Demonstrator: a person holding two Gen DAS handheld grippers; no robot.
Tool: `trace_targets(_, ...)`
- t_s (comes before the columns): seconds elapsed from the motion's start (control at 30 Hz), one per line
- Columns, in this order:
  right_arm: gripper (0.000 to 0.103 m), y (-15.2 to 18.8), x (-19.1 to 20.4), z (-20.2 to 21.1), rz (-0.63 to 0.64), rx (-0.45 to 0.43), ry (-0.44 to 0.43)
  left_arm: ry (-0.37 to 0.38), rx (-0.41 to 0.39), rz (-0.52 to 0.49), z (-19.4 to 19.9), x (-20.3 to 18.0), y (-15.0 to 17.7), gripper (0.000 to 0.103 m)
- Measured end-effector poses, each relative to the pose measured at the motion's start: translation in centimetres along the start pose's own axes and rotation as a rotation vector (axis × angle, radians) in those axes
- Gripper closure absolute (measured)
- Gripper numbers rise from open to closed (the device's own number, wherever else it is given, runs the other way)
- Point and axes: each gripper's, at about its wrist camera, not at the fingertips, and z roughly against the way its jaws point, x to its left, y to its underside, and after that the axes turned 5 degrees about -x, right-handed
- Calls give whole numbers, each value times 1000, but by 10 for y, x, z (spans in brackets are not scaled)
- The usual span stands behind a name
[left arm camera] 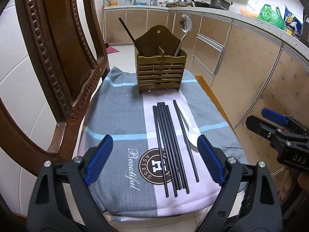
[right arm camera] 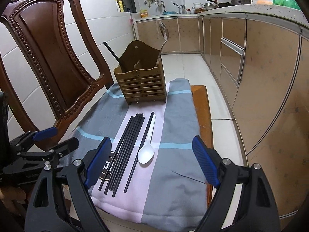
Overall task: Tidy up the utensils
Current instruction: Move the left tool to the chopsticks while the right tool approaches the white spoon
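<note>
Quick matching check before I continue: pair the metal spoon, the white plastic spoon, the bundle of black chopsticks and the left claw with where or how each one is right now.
Things:
1. metal spoon
2. white plastic spoon
3. bundle of black chopsticks
4. left claw

States:
A. lying on the cloth beside a single black chopstick
B. open, empty, above the cloth
C. standing bowl-up in the wooden holder
D. lying together on the cloth's pink stripe, in front of the holder

Pairs: 1-C, 2-A, 3-D, 4-B

"Beautiful" and "ASTESS" on the cushion [left arm camera: 123, 104]; "DAS" on the right tool [left arm camera: 270, 123]
</note>
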Motion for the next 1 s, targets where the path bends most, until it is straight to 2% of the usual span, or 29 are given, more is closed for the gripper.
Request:
trace_targets(0.37, 19, 0, 2, -3, 8, 13, -6, 13, 15, -7, -4, -4, -1, 16)
trace_targets(0.6, 20, 2, 3, -15, 13, 35, -15, 15, 96, 13, -34, 1, 1, 29)
trace_targets(0.7, 26, 2, 2, -24, 11, 60, -28, 3, 132, -4, -51, -2, 1, 32)
trace_targets(0.77, 34, 4, -1, -34, 12, 85, -21, -2, 149, -12, -61, -4, 1, 34)
trace_targets(0.87, 43, 8, -9, -53, -13, 129, -29, -16, 187, -25, -82, -5, 2, 43)
trace_targets(1.0, 47, 12, -13, -72, -31, 187, -49, -32, 238, -42, -102, -6, 7, 46)
